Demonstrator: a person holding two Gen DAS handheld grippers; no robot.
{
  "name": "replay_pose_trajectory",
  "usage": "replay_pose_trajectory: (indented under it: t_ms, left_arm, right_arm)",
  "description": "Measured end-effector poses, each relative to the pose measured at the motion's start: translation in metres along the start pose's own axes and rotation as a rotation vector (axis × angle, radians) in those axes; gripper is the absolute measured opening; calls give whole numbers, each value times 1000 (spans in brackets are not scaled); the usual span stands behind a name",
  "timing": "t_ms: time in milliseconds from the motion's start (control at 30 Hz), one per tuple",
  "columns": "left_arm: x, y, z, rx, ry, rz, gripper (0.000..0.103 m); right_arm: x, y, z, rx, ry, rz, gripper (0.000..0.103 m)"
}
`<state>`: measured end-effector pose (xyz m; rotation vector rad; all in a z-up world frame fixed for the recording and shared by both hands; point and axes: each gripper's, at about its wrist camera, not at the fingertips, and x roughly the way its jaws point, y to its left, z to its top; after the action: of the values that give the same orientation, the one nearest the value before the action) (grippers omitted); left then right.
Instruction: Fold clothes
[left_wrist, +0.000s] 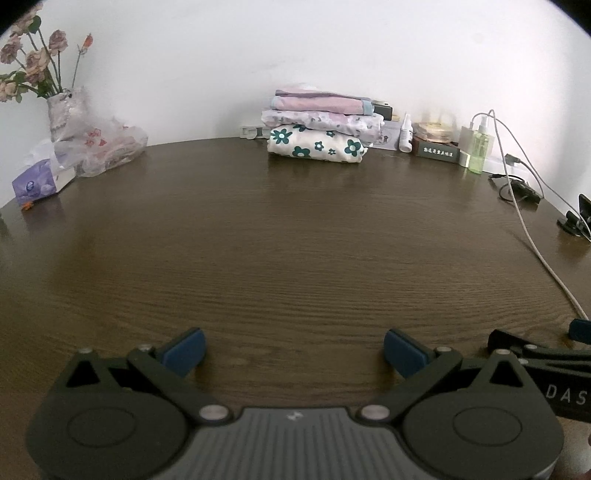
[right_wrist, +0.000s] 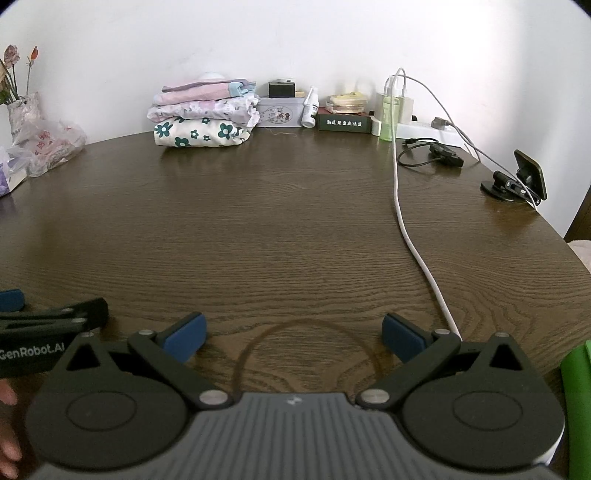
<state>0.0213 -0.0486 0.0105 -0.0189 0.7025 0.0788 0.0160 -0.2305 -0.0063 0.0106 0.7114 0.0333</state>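
A stack of three folded clothes (left_wrist: 320, 125) (right_wrist: 205, 112) rests at the far edge of the dark wooden table (left_wrist: 280, 236) (right_wrist: 280, 221), against the wall: a white piece with green flowers at the bottom, a lilac print in the middle, a pink piece on top. My left gripper (left_wrist: 294, 350) hovers open over the table's near edge with nothing between its blue pads. My right gripper (right_wrist: 294, 336) is open too, just to the right of it, and holds nothing. Each gripper's side shows at the edge of the other's view.
A white cable (right_wrist: 408, 229) (left_wrist: 532, 236) runs from a charger at the back right to the near edge. Bottles, boxes and a tin (right_wrist: 277, 112) line the wall. A plastic bag (left_wrist: 99, 147), vase and tissue box (left_wrist: 37, 182) stand left. A phone holder (right_wrist: 517, 181) sits right. Something green (right_wrist: 578, 406) is at the lower right.
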Motion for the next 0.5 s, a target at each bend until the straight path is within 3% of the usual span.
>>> replay_pose_trajectory:
  t_ms: [500]
  left_arm:
    - [0,1,1,3,0,-7,103]
  right_arm:
    - [-1,0,0,-4,-1,7,103]
